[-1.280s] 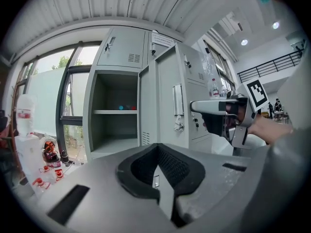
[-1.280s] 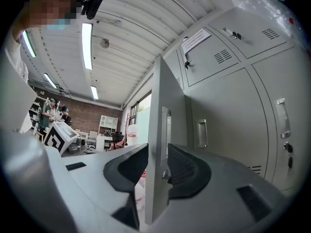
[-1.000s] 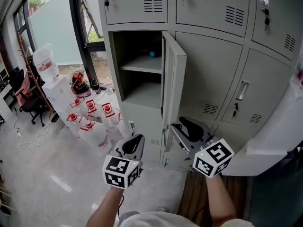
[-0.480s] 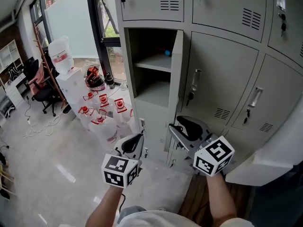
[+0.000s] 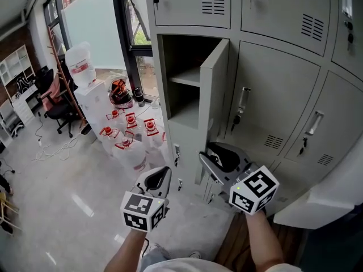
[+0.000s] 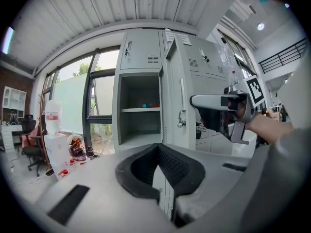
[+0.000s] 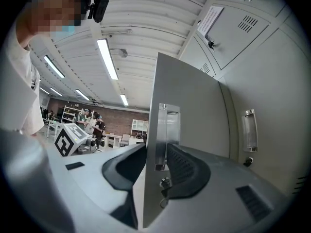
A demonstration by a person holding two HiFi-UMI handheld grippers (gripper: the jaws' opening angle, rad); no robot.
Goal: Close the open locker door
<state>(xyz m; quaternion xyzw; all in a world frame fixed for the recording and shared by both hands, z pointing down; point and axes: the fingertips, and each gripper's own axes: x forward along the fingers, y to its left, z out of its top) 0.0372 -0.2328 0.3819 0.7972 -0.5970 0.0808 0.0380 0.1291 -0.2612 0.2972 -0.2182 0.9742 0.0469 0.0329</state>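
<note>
The grey locker door (image 5: 214,89) stands partly open in front of its compartment (image 5: 181,84), which holds a shelf. My right gripper (image 5: 218,156) reaches to the door's lower free edge. In the right gripper view the door (image 7: 187,130) runs edge-on between the jaws of that gripper (image 7: 155,171). One pad lies behind the door and the other beside the metal handle (image 7: 163,135). The jaws are closing slightly but stand wide, and I see no firm pinch. My left gripper (image 5: 157,179) hangs open and empty, low and left of the locker, facing the door (image 6: 182,81).
Closed lockers (image 5: 272,106) fill the wall to the right and above. Several water jugs (image 5: 133,146) stand on the floor left of the locker, with a white dispenser (image 5: 82,69) and an office chair (image 5: 57,103) beyond. A white curved body (image 5: 334,191) sits at lower right.
The head view has drawn closer to the lockers. The door now shows its inner face, swung a little toward its opening, with the right gripper staying at its edge. The left gripper has dropped slightly.
</note>
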